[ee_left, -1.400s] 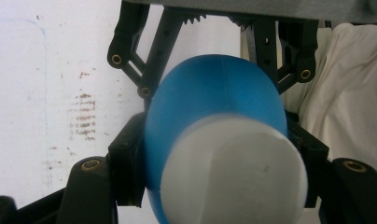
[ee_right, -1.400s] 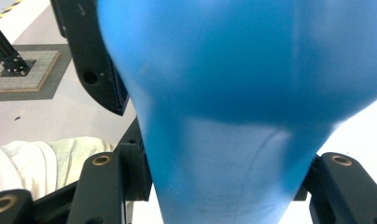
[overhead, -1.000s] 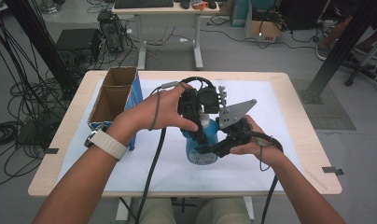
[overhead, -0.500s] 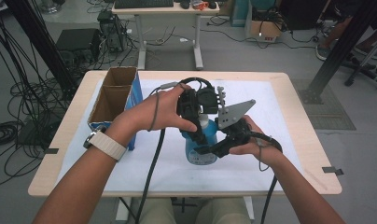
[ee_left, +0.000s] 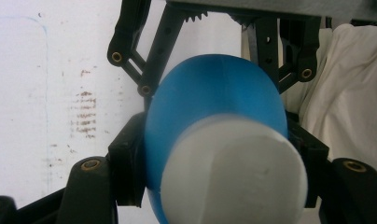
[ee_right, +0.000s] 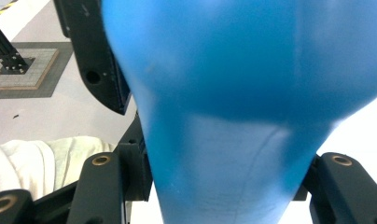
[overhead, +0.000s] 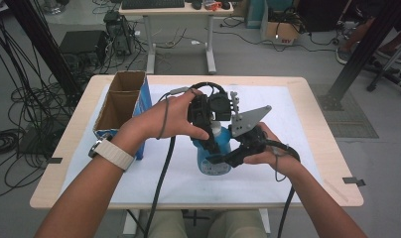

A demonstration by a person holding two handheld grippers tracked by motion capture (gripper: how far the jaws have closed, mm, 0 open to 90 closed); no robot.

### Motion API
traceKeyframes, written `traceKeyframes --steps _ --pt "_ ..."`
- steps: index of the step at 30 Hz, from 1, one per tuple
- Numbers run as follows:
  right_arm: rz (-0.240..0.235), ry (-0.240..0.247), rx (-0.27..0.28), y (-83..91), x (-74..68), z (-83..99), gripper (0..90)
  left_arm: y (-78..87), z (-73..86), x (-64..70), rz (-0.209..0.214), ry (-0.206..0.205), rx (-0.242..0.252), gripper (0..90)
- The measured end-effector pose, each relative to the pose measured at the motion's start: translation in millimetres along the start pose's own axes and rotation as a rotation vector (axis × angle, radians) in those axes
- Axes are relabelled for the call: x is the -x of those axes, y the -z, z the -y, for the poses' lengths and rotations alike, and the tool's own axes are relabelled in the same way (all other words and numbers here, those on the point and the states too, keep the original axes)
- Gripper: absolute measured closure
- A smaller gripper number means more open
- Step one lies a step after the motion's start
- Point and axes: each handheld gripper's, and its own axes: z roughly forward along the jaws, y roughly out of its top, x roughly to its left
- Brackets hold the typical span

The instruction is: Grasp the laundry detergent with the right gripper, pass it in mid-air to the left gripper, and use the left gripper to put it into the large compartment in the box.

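At frame centre, the blue plastic bottle (overhead: 213, 158) with a white cap (ee_left: 233, 172) stands on the worktop (overhead: 298, 124), clamped by both hand-held grippers: left (overhead: 208, 130) seemingly at its neck, right (overhead: 227, 157) across its body, mostly hidden.

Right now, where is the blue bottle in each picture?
High view: the blue bottle stands mid-table, between the two hands.
Left gripper view: it is at centre, white cap facing the camera, black jaws on both sides.
Right gripper view: its blue body is across the middle, very close.
Shared landmark: the white table cover.
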Motion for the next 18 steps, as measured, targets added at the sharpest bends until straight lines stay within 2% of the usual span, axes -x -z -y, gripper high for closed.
traceKeyframes --steps 3,18 --pt "0.001 -0.002 0.002 -0.1 -0.1 0.2 42.4 -0.1 0.3 0.7 -0.002 0.011 0.000 37.2" --pt "-0.001 0.001 0.001 0.1 -0.4 0.1 42.4 0.1 -0.4 1.0 -0.001 0.011 -0.003 37.2"
